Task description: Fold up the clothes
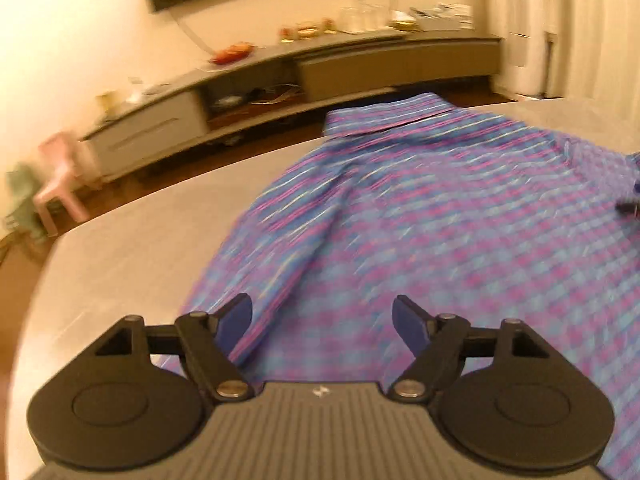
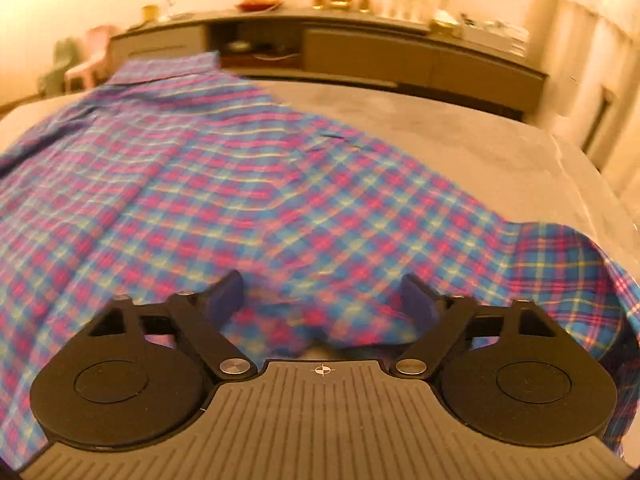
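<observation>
Jaws wide apart on both: left gripper & right gripper hold nothing, above a plaid shirt spread flat on the grey tabletop. Left view shows collar; right view shows a loose sleeve. No legible writing. Thin woven cloth, blurred.

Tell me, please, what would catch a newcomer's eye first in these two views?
A blue, pink and purple plaid shirt lies spread over the grey surface, collar at its far edge. Both grippers, left and right, hang open over its near hem. Behind runs a long grey cabinet cluttered with dishes.
</observation>
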Demonstrator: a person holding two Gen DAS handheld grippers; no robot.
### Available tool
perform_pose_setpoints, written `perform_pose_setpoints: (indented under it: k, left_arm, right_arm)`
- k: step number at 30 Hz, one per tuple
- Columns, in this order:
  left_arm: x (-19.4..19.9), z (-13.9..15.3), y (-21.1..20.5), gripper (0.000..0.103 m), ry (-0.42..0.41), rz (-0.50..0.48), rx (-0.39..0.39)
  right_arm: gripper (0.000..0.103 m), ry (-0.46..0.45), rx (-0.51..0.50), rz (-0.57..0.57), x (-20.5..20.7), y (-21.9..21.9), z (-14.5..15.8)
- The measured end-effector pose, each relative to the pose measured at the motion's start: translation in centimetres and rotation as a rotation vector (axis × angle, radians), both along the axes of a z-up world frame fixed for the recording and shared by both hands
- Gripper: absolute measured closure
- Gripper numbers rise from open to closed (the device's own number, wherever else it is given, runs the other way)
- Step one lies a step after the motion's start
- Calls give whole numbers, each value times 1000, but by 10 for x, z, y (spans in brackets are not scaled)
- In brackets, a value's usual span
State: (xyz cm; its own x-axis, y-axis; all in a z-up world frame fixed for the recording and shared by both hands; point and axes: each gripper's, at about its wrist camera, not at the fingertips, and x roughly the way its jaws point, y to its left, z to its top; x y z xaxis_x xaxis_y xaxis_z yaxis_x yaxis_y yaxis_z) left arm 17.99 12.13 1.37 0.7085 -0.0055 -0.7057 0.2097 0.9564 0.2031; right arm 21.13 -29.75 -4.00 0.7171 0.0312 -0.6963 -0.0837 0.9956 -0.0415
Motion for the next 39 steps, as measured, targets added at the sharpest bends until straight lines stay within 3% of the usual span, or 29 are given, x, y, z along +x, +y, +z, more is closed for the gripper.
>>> perform_pose_setpoints:
  k: [3,6,8,10,13,15,16,17,21,23,26,28,30,32,33,36,37,39]
  left_arm:
    - [-41,-2,48,15,-16,171,-77]
    - [-61,-17,87,15,55,331,-176]
    - [-61,-24,95,15,94,348,-188]
    - [-58,-29,88,15,91,302,-113]
    - [-53,-42,71,15,78,282,87]
    - [-48,-45,69,37,45,265,144]
    - [-46,-43,72,74,21,271,162]
    - [-44,-37,83,99,-7,314,138]
    - [-37,-1,145,98,-128,530,-204]
    - [-30,5,160,97,-133,536,-267]
    - [-7,5,170,97,-131,579,-158]
    - [10,10,176,96,-182,613,-103]
    - [24,16,175,82,-246,650,-1]
    - [39,5,170,25,-230,731,179]
    - [42,-2,168,20,-222,764,236]
    - [40,-14,163,26,-143,721,209]
    - [35,-12,154,29,-146,665,192]
    - [23,-6,133,26,-146,543,157]
  right_arm:
    - [15,-20,-28,-84,12,-16,-2]
    - [15,-42,-98,-130,10,-19,-1]
    - [21,-28,-107,-123,2,-16,5]
    - [24,-30,-79,-80,-13,-6,18]
    - [21,-22,17,59,-48,12,36]
    - [21,13,61,153,-70,29,38]
    - [22,25,67,185,-79,39,37]
    - [23,36,58,210,-86,48,35]
    - [23,91,-68,210,-101,63,12]
    - [17,102,-54,181,-103,56,10]
    - [16,119,-14,139,-102,47,8]
    - [14,129,2,129,-95,44,6]
    - [10,135,9,134,-88,42,3]
    - [6,138,8,154,-86,43,2]
    - [6,137,6,164,-83,43,1]
    - [5,135,6,183,-75,44,1]
    - [5,134,6,189,-71,46,0]
    - [5,124,6,197,-63,47,0]
